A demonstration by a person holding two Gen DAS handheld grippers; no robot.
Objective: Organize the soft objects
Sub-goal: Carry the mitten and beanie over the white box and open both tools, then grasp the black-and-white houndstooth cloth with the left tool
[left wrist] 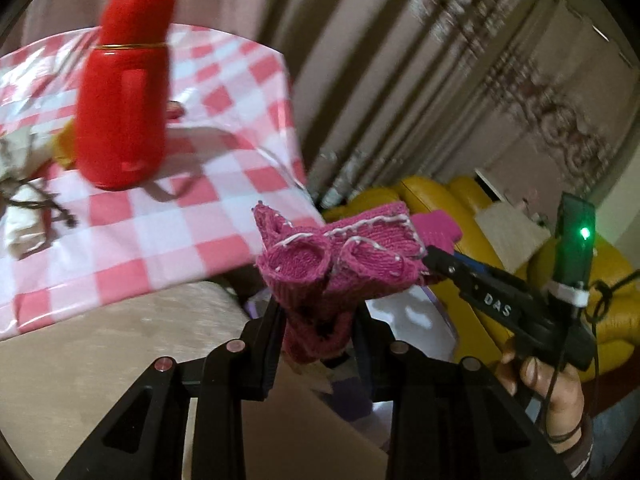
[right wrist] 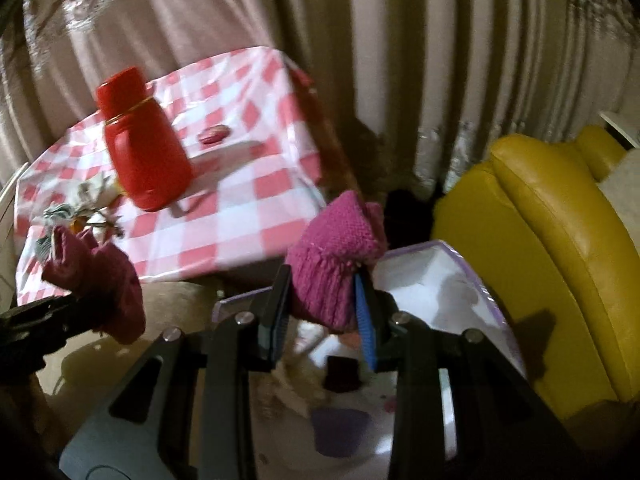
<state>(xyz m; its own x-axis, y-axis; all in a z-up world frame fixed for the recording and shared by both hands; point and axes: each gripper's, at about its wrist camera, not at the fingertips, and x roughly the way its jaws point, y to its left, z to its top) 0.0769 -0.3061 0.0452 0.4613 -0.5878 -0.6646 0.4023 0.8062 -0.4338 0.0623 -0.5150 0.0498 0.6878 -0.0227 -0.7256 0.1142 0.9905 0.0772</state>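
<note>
Two claws hold one pink knitted cloth (left wrist: pixel 340 264) in the air: the left claw (left wrist: pixel 316 320) squeezes one end, the right claw (right wrist: pixel 324 300) the other, maybe over a white box (right wrist: pixel 440 280), beside the checked tabletop (left wrist: pixel 160 220).

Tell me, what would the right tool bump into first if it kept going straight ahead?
Probably the white box just beyond the pink knit piece gripped by the right tool; depth is unclear.

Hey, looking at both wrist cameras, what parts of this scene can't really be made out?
- Left wrist view: the lower part of the pink knitted piece is hidden between the left gripper fingers.
- Right wrist view: what lies inside the white box is blurred and blocked by the right gripper.
- Both views: the pale bundle beside the red flask is blurred and cut off by the left edge.
</note>
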